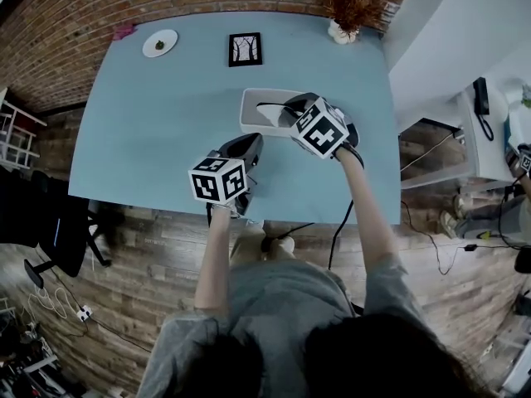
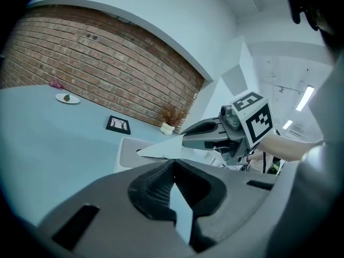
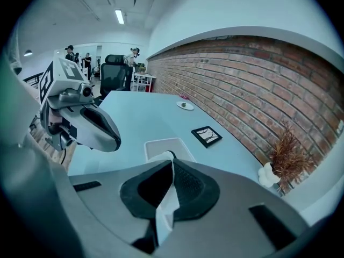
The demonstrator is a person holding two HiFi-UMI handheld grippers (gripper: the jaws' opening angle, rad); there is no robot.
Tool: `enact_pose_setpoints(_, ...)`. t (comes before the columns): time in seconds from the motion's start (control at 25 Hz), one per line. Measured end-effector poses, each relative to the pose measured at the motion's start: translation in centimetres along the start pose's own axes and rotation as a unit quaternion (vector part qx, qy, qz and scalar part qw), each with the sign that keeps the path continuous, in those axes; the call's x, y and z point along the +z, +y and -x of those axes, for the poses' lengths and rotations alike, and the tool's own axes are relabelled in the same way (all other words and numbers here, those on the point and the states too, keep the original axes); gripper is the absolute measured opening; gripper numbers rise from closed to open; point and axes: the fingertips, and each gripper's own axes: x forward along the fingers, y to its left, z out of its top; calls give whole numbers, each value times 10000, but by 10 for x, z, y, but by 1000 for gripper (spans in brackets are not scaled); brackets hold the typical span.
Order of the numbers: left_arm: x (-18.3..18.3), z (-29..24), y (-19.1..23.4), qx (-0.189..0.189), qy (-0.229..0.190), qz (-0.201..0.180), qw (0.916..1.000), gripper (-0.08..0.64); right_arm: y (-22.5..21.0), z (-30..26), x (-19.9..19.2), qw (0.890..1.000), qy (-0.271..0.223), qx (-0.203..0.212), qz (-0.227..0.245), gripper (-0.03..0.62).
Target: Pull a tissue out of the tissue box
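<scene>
A white tissue box (image 1: pixel 252 123) sits on the light blue table (image 1: pixel 149 139), right of its middle. My right gripper (image 1: pixel 286 108) hovers over the box's right end, shut on a white tissue (image 3: pixel 167 203) that runs between its pads. In the left gripper view that tissue (image 2: pixel 161 150) stretches as a flat white wedge from the box (image 2: pixel 126 153) up to the right gripper (image 2: pixel 185 142). My left gripper (image 1: pixel 252 144) hangs just in front of the box, apart from it, its pads meeting at the tips with nothing between them (image 2: pixel 172 168).
A black picture frame (image 1: pixel 246 49) lies behind the box. A small white plate (image 1: pixel 159 42) is at the far left and a dried plant in a white vase (image 1: pixel 344 13) at the far right, by the brick wall. A black chair (image 1: pixel 50 222) stands left of the table.
</scene>
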Motion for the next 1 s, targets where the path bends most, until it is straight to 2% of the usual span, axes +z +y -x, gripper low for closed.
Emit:
enact_pose_setpoints(0.48, 2, 12, -10, 19, -45, -163, 9999, 3, 9, 15, 1, 9999, -70, -66, 34, 2)
enact_pose_setpoints(1.0, 3, 27, -28, -53, -142, -319, 9994, 3, 14, 45, 4, 9992, -198, -335, 54, 2)
